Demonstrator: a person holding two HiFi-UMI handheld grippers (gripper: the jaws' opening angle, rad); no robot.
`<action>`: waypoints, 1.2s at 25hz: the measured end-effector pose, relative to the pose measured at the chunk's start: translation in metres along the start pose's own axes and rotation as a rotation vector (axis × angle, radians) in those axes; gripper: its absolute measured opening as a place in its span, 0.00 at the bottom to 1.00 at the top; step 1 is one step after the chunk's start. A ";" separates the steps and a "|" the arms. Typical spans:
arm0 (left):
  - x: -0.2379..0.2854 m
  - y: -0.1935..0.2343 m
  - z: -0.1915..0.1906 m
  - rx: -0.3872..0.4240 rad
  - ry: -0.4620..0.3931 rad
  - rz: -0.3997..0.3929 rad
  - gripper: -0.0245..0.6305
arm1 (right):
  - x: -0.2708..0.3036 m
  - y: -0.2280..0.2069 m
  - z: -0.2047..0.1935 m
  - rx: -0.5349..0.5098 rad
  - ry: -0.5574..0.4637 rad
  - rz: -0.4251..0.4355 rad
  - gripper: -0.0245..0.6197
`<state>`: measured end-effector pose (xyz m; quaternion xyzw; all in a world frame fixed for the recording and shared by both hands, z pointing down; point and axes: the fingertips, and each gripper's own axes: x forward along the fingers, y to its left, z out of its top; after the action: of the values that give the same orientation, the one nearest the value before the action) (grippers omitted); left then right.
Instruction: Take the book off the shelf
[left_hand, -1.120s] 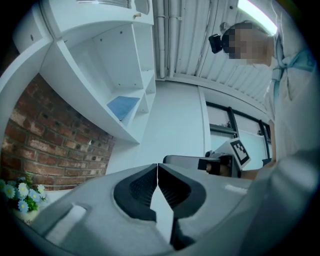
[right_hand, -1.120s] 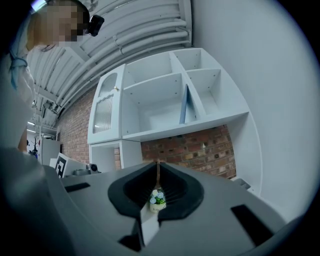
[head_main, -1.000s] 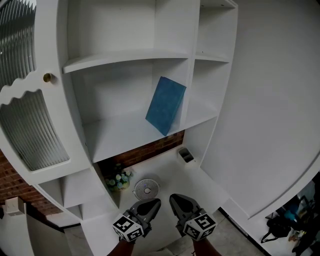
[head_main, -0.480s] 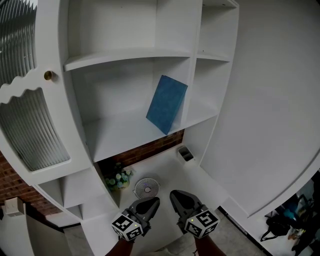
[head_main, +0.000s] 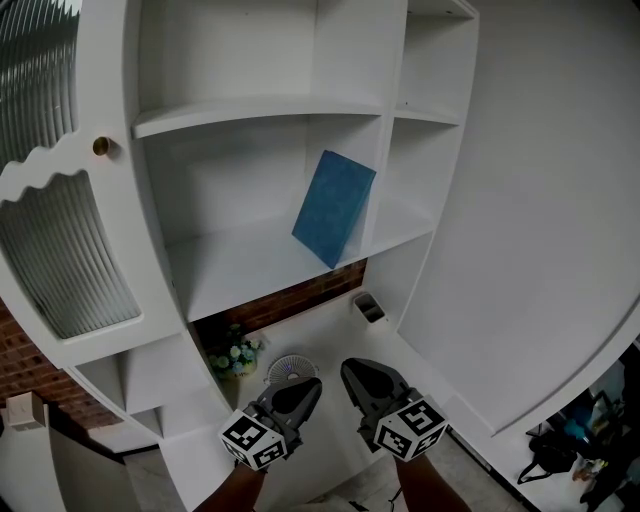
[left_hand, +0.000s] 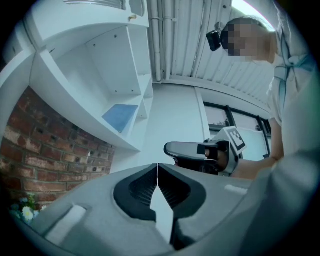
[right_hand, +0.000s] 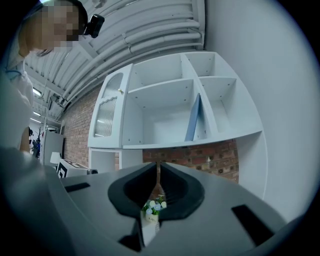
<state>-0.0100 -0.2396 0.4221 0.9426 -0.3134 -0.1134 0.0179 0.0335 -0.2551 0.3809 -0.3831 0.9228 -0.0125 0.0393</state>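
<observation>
The book (head_main: 333, 208) leans against the divider (head_main: 384, 170) at the shelf's (head_main: 240, 268) right end. Well below it, the left gripper (head_main: 303, 388) and right gripper (head_main: 355, 372) have their jaws pressed together, holding nothing.

Head view: faces shelf unit (head_main: 250, 270) from close in; left tongs (head_main: 303, 388) and right tongs (head_main: 352, 372) at 6 o'clock.
Left tongs view: low, rolled; shelves at 10 o'clock, right tongs at 4 o'clock.
Right tongs view: low; whole unit in frame at 12 o'clock.
All three share the blue book (head_main: 333, 208).
</observation>
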 end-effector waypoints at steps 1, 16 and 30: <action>0.003 0.003 0.006 0.011 -0.006 0.002 0.05 | 0.002 -0.001 0.003 -0.002 -0.004 0.004 0.07; 0.047 0.040 0.089 0.157 -0.075 0.059 0.05 | 0.038 -0.029 0.056 -0.027 -0.053 0.033 0.07; 0.075 0.055 0.101 0.172 -0.052 0.074 0.05 | 0.066 -0.067 0.075 -0.008 -0.052 0.017 0.10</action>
<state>-0.0071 -0.3245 0.3139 0.9252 -0.3572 -0.1097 -0.0668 0.0406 -0.3488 0.3057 -0.3755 0.9248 0.0014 0.0619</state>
